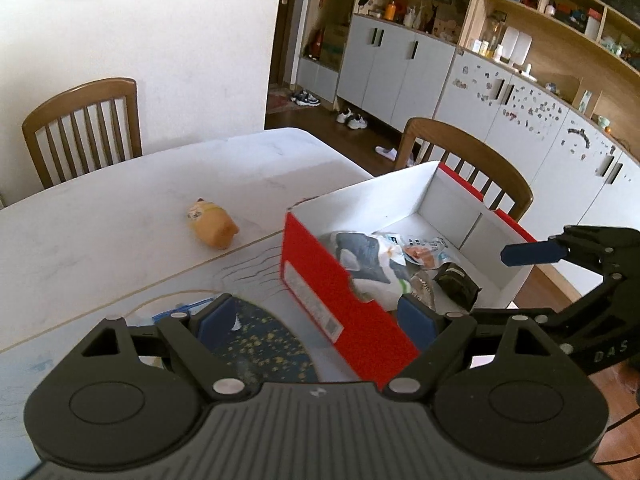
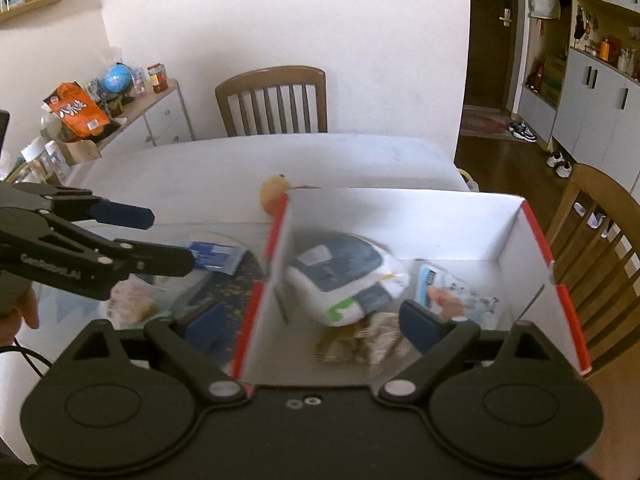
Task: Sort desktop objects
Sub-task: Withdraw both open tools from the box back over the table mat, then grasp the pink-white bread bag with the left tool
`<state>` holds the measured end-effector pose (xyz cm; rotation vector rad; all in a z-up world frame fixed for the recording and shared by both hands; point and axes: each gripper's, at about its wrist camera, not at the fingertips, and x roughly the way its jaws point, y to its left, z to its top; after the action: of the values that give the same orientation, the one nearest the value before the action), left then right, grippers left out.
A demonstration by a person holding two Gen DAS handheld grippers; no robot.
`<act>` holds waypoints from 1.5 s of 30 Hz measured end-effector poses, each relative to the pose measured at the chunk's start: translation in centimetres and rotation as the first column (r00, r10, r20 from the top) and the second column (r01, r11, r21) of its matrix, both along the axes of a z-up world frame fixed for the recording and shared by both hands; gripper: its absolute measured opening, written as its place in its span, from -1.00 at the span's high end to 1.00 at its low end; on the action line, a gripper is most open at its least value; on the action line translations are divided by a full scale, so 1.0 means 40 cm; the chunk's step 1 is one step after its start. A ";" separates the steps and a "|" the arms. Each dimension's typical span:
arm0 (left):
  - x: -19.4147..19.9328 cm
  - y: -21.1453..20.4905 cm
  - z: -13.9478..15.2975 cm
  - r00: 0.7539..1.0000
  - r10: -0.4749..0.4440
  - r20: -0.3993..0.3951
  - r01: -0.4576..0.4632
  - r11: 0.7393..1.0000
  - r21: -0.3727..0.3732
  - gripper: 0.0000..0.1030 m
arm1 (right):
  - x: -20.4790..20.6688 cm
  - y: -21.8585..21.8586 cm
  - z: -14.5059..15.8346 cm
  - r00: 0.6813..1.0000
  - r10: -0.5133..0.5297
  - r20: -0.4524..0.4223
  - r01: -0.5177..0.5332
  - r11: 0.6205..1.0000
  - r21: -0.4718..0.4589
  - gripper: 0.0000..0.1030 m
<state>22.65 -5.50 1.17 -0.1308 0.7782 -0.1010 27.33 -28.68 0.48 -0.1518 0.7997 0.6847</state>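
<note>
The left hand-held gripper (image 1: 316,320) is hovering w/ jaws wide open and empty, just near the red box's (image 1: 320,284) left wall. The right hand-held gripper (image 2: 316,328) is hanging over the box, also open, nothing between pads. Packets are already lying inside. The yellow toy (image 1: 212,227) is lying on its side on the desk (image 1: 120,208), far and left of the left gripper, so left is prob. nearer. Its long axis is running far-left to near-right.
</note>
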 end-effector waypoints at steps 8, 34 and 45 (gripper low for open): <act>-0.063 0.100 -0.008 1.000 0.009 0.016 -0.009 1.000 -0.017 -0.81 | -0.081 0.072 0.015 0.999 -0.012 0.040 0.010 0.999 0.033 -0.83; -0.141 0.277 -0.179 0.995 0.032 -0.092 -0.030 0.999 0.028 -0.99 | -0.248 0.314 -0.161 0.999 -0.044 -0.001 0.044 0.999 0.018 -0.87; -0.107 0.300 -0.241 0.986 0.046 -0.162 -0.040 0.998 0.039 -0.99 | -0.234 0.386 -0.278 0.994 -0.093 -0.051 0.091 0.995 -0.029 -0.87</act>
<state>18.37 6.51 -8.48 -0.1235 0.9394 -0.0355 17.99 -13.23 -10.65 -0.1203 0.8612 0.5932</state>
